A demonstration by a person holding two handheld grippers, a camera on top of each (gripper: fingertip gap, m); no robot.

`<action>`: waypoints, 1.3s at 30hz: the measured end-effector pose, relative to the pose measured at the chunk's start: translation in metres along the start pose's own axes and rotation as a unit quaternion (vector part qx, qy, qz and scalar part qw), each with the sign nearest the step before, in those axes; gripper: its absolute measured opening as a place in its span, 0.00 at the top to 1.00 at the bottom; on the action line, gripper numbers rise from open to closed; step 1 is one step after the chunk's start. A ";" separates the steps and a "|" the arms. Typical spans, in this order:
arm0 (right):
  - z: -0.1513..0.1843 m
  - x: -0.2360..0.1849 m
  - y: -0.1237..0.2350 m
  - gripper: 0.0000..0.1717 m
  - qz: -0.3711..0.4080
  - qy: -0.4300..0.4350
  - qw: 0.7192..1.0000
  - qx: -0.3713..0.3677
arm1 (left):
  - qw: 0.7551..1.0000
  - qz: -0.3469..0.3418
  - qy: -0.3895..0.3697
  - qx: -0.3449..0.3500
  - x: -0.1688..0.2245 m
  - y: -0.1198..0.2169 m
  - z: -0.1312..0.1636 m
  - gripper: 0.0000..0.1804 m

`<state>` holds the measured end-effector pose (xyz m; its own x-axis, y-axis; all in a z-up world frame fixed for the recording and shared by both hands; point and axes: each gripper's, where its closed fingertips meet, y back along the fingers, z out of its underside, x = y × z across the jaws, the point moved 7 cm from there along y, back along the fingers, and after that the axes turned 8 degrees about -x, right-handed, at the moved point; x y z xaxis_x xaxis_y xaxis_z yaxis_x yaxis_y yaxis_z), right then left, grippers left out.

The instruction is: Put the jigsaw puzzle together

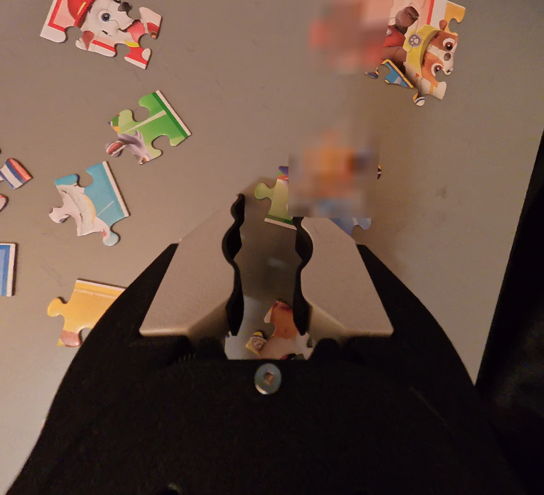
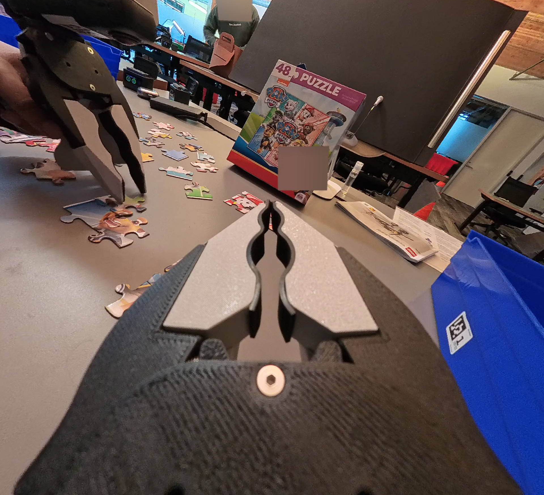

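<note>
In the left wrist view my left gripper [image 1: 268,210] is open, its tips down at the grey table [image 1: 235,68]. A light green puzzle piece [image 1: 278,201] lies flat on the table, joined to a partly blurred group of pieces, and my right fingertip [image 1: 298,223] is at its white edge. Bare table shows between the pads. The right wrist view shows the left gripper [image 2: 132,193] standing on the table, with the green piece [image 2: 134,200] between its tips and the joined pieces [image 2: 106,223] beside it. My right gripper [image 2: 269,205] is shut and hovers over the table.
Loose pieces lie about: a green one [image 1: 150,124], a teal one [image 1: 91,204], a yellow one [image 1: 79,310], a red joined group [image 1: 97,9] and another group [image 1: 424,45]. A puzzle box [image 2: 297,127] stands ahead, a booklet [image 2: 391,233] and a blue bin [image 2: 494,319] to the right. The gap from one gripper's tips to the other's is roughly 20 centimeters.
</note>
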<state>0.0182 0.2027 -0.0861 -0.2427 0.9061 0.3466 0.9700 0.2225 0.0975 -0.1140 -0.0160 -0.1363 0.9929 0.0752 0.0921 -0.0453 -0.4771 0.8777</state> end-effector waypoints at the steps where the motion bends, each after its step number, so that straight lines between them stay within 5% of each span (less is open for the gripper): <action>1: 0.000 0.000 0.000 1.00 0.000 0.000 1.000 0.000 | 1.000 -0.004 0.002 -0.001 -0.001 0.000 0.000 0.83; 17: 0.000 0.000 0.000 1.00 0.000 0.000 1.000 0.000 | 1.000 0.000 -0.004 0.030 0.010 0.009 0.000 0.84; 24: 0.000 0.000 0.000 1.00 0.000 0.001 1.000 0.000 | 0.998 0.000 -0.038 0.043 0.027 0.001 -0.006 1.00; 39: 0.000 0.000 0.000 1.00 0.000 0.002 1.000 0.000 | 1.000 -0.023 -0.012 0.017 0.022 0.003 0.003 1.00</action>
<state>0.0178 0.2026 -0.0862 -0.2420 0.9050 0.3498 0.9702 0.2219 0.0972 -0.0922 -0.0186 -0.1336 0.9963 0.0761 0.0406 0.0033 -0.5037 0.8639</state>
